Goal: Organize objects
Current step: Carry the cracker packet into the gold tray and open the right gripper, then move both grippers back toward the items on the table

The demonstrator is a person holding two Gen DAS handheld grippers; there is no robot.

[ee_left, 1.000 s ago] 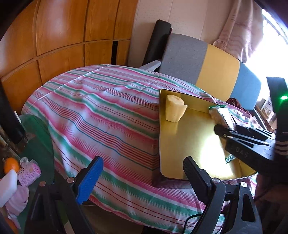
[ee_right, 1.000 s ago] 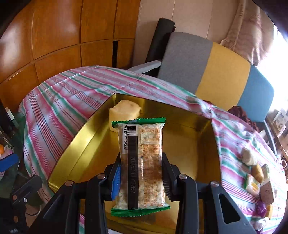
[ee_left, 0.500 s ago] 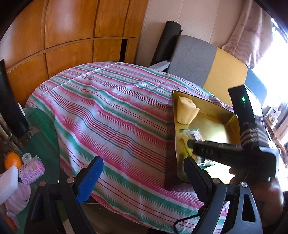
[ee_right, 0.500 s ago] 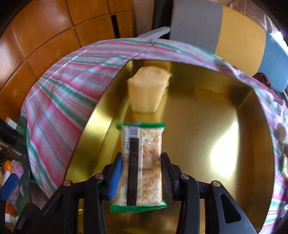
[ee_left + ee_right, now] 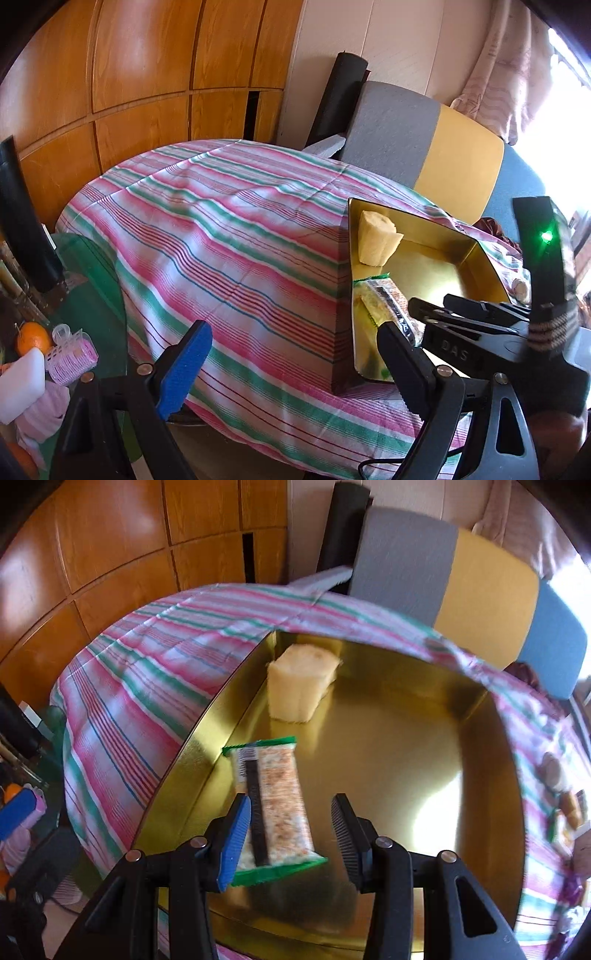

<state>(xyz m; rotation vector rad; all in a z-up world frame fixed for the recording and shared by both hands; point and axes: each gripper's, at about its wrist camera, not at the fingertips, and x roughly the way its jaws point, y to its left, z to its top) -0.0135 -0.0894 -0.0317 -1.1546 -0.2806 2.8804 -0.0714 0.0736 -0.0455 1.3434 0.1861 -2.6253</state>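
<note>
The right hand-held gripper [image 5: 291, 834] hangs low over the shallow gold-lined square box [image 5: 406, 738], which sits on the striped pink-and-green cloth covering the worktop [image 5: 147, 686]. Its jaws have just been opening and now stand apart, clear of the green-edged clear-wrapped snack bar [image 5: 273, 805], which lies between them along the box's left wall, apparently just released. A pale yellow cake block [image 5: 299, 683] stands in the far left corner. The left hand-held gripper [image 5: 295, 365] waits spread wide and empty near the worktop's near edge, likely kept clear.
</note>
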